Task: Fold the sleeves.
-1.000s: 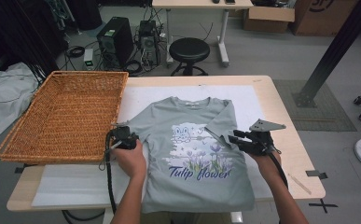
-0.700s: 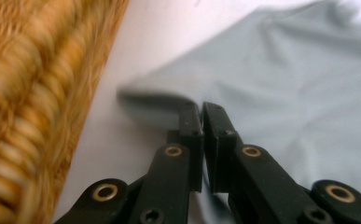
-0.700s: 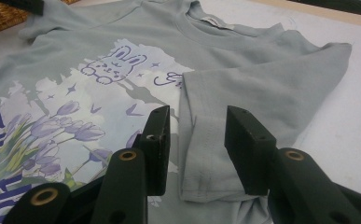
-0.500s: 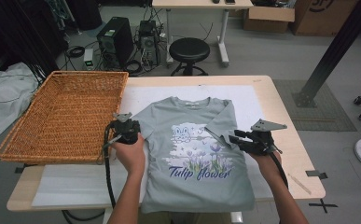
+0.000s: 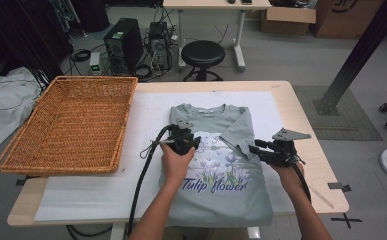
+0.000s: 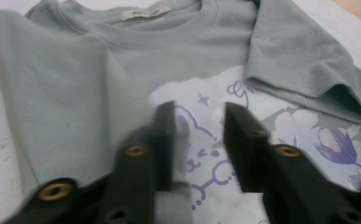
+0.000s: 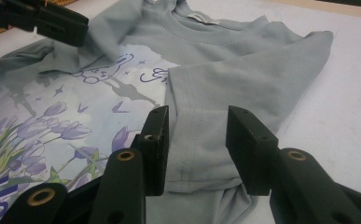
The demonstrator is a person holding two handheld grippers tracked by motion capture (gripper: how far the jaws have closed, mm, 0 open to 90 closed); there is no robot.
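Since the earlier frames the left hand-held gripper (image 5: 183,141) has travelled right, from the shirt's left edge in over the chest print, and the left sleeve (image 6: 66,107) now lies folded inward over the body of the t-shirt (image 5: 221,187). Its jaws have just been opening; the left gripper view shows them parted to a moderate gap with no cloth between them, only the white print below. Read: the left sleeve fold is laid and let go.

Right hand-held gripper (image 5: 265,152) sits where it was, at the right side of the shirt. Jaws moderately apart, straddling the hem of the right sleeve (image 7: 243,79), which is already folded in across the chest. The cloth lies between the jaws, but I cannot tell whether the pads press it; it looks slack, with space at both sides.

T-shirt lies flat, face up, neck to the far side, hem hanging off the near edge of the worktop (image 5: 301,105), on a white sheet (image 5: 146,112). Both sleeves in, so the shirt is now a narrow rectangle. Judgement: sleeve stage done, lengthwise fold next.

Wicker basket (image 5: 76,120) stands at the left, apart from the shirt, nothing in it.
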